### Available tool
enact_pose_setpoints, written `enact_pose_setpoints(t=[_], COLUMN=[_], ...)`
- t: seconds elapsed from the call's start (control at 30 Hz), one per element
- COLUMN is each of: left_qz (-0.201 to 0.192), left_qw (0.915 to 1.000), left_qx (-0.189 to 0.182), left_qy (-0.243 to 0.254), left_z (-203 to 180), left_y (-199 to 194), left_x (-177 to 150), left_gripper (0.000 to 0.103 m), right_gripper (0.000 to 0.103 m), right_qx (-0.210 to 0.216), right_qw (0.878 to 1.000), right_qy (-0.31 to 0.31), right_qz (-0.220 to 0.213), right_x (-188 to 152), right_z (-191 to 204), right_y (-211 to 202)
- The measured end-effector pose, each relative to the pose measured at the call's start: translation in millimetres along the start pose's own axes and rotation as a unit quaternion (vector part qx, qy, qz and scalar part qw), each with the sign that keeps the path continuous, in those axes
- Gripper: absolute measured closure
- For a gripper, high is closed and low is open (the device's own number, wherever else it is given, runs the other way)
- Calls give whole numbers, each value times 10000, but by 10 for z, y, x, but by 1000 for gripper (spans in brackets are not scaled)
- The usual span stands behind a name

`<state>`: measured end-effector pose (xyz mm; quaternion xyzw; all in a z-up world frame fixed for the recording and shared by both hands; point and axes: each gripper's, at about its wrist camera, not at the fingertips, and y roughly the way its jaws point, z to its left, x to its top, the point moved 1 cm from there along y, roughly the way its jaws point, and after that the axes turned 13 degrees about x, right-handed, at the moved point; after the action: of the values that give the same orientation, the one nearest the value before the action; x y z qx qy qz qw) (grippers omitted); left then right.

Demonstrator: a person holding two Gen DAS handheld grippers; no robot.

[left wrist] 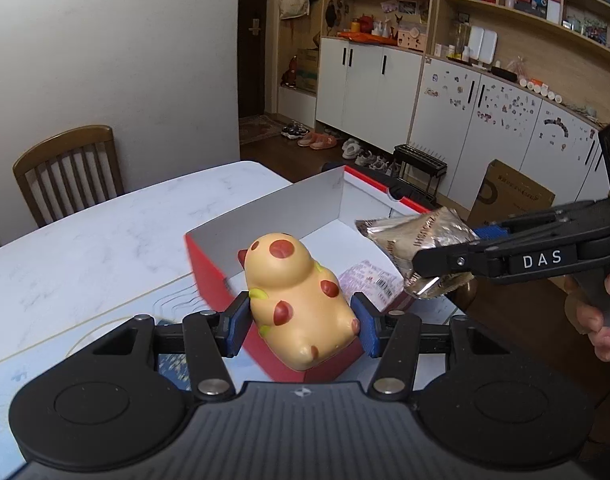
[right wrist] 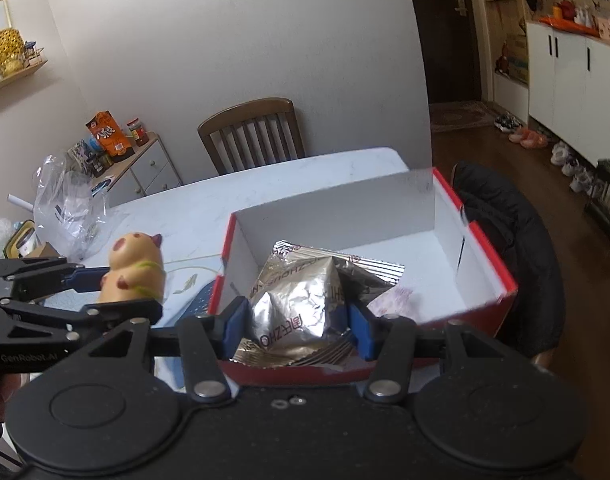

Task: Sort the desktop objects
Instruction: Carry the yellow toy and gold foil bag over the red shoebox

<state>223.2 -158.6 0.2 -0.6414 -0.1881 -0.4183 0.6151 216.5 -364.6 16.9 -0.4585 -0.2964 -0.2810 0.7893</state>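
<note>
**Q:** Left gripper [left wrist: 301, 322], what does it hold, and where relative to the red box [left wrist: 209, 270]?

**A:** Its blue pads are clamped on the sides of the yellow spotted toy [left wrist: 295, 294]. The toy hangs above the box's near-left corner, clear of the rim.

**Q:** And the right gripper [right wrist: 299, 330]?

**A:** Its fingers are closed on the silver foil packet [right wrist: 301, 300], held over the box's open interior, near the front wall. In the left wrist view the packet [left wrist: 415, 250] sits right of the toy, well apart from it.

**Q:** What lies inside the box?

**A:** A pink printed slip [right wrist: 393, 302] rests on the white floor. The rest of the floor is bare toward the far wall.

**Q:** What borders the box?

**A:** White table [left wrist: 105, 232] extends to its left; the table edge and a dark jacket [right wrist: 505, 248] lie to its right.
</note>
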Motion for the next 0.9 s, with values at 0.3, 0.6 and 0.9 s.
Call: enact_pose_setpoints(t=[0.3, 0.6, 0.9], left_qz=[169, 562, 850], left_qw=[9996, 9971, 9932], left_qx=[50, 121, 298], left_qy=[208, 505, 731], left_z=[-293, -437, -364], left_y=[453, 1014, 1418], left_x=[235, 351, 476], left_gripper=[50, 50, 50], right_gripper=[51, 51, 51], right_qx=[-64, -154, -268], right_qw=[9995, 9968, 9937], right_qy=[-116, -135, -269], right_qz=[292, 769, 1053], right_x=[186, 299, 411], right_z=[-353, -658, -817], right_y=[216, 572, 888])
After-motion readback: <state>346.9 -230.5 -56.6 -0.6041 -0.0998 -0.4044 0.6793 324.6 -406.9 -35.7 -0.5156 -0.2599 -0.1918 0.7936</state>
